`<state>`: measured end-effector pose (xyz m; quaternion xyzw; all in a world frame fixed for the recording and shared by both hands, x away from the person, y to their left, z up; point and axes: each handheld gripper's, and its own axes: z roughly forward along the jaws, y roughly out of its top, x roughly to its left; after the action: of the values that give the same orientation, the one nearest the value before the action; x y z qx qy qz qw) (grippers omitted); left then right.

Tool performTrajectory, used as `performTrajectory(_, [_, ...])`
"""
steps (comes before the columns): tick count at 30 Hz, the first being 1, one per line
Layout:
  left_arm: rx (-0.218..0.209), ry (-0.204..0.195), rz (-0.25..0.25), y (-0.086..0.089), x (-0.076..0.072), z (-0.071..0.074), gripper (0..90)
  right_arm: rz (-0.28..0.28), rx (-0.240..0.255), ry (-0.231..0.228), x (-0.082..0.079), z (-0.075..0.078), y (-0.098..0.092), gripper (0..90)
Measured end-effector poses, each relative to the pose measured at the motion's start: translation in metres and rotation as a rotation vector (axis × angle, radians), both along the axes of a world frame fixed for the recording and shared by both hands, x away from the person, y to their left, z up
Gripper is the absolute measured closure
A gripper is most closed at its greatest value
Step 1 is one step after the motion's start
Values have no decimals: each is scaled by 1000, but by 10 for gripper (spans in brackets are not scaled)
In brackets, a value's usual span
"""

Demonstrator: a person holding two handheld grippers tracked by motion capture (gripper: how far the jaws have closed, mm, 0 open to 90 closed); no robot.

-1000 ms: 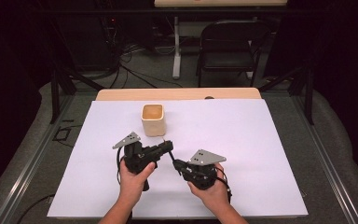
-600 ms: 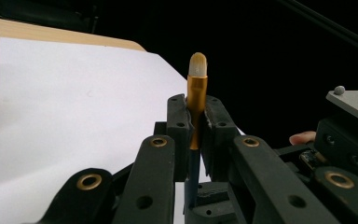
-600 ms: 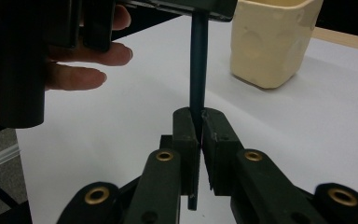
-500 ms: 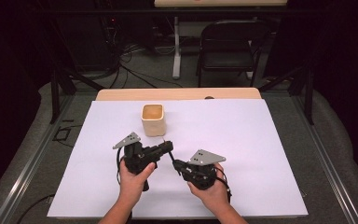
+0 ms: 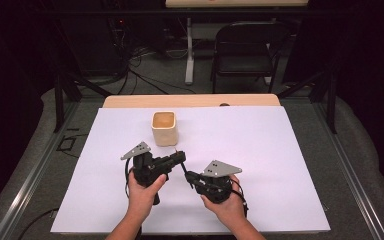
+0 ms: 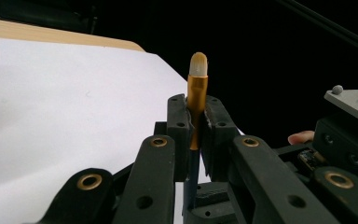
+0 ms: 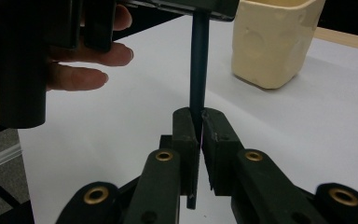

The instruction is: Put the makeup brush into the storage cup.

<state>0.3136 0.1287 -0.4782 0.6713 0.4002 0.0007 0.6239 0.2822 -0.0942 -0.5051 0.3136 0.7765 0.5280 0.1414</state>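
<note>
A thin dark pencil (image 5: 182,166) with a gold ferrule (image 6: 197,100) and a whitish tip spans the two grippers just above the white sheet. My left gripper (image 5: 179,158) is shut on the ferrule end, and the tip stands out beyond its pads (image 6: 196,106). Close to its right, my right gripper (image 5: 188,175) is shut on the dark shaft (image 7: 198,70), which rises from its pads (image 7: 200,120) toward the left gripper's body (image 7: 23,60). A cream cup (image 5: 164,128) stands upright just beyond the left gripper.
A white sheet (image 5: 270,150) covers most of the table, with a wooden strip (image 5: 190,101) bare at the far edge. A dark chair (image 5: 247,50) and cables lie on the floor beyond. The cup (image 7: 272,42) is near the right gripper's front right.
</note>
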Motion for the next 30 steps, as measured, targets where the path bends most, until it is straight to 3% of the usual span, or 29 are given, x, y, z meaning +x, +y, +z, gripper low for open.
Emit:
performTrajectory(15, [19, -23, 12, 3, 0, 2, 833, -11, -7, -14, 0, 0, -1, 591])
performTrajectory(23, [43, -39, 44, 9, 1, 5, 833, -18, -14, -35, 1, -2, -2, 478])
performTrajectory(30, [78, -80, 65, 12, 3, 8, 833, -31, -30, -70, 2, -4, -3, 405])
